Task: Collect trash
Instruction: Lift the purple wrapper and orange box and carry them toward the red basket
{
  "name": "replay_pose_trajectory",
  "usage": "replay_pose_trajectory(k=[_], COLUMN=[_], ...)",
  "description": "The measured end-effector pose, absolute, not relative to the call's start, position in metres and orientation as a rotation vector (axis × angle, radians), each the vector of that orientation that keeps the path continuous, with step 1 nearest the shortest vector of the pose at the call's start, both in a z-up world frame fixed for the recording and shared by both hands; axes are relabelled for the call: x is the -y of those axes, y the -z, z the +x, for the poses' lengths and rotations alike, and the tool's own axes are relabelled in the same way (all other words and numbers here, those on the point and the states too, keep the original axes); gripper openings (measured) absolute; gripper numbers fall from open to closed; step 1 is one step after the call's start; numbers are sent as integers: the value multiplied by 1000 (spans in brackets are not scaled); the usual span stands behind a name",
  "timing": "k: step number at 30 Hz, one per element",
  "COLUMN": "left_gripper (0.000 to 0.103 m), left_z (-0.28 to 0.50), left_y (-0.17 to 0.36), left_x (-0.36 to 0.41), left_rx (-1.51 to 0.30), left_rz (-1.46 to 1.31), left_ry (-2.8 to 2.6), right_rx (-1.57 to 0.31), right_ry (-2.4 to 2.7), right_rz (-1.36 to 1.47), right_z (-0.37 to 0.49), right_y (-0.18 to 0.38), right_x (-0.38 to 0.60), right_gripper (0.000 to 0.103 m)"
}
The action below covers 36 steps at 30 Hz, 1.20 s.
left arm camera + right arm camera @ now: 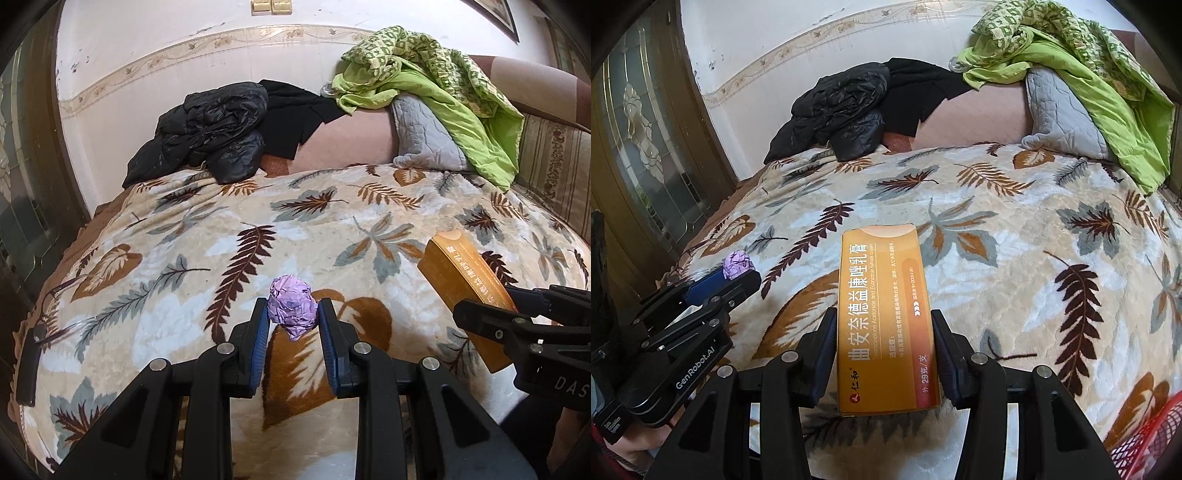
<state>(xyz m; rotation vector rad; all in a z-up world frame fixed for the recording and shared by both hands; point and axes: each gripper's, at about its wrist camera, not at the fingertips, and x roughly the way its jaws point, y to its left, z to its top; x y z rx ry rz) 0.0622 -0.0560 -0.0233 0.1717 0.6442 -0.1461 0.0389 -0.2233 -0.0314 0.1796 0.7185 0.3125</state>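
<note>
Holding a crumpled purple paper ball (292, 311), the left claw (293, 314) has its two blue pads pressed on the ball's sides, so it is clamped on it. The ball sits at the tips of the pads, up above the leaf-print blanket (314, 221) that covers the bed. The right claw (884, 349) is clamped on a long orange medicine box (886, 317), one pad on each long side. The box points away from the camera, with its printed face up, and it is also above the blanket. In the left wrist view the box shows at the right edge, tilted. In the right wrist view the left claw and the purple ball show at the left edge. At the far end of the bed lie a black puffy jacket (207, 133), a grey quilted pillow (424, 136) and a green blanket (443, 81). A red mesh basket (1148, 439) peeks in at the bottom right corner of the right wrist view.
</note>
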Motion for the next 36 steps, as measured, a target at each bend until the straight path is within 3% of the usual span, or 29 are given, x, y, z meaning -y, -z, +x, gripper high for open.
replay_pose_trajectory(k=[22, 36], left_gripper=[26, 26], left_z=[37, 23], left_y=[0, -20], left_x=[118, 182], left_rx=[-609, -579], left_rz=[201, 227], left_ry=[306, 477], right_rx=[-700, -684], right_ry=[-240, -27], right_rz=[342, 478], right_z=[-6, -61], right_y=[21, 20], right_x=[290, 391], right_gripper=[52, 52])
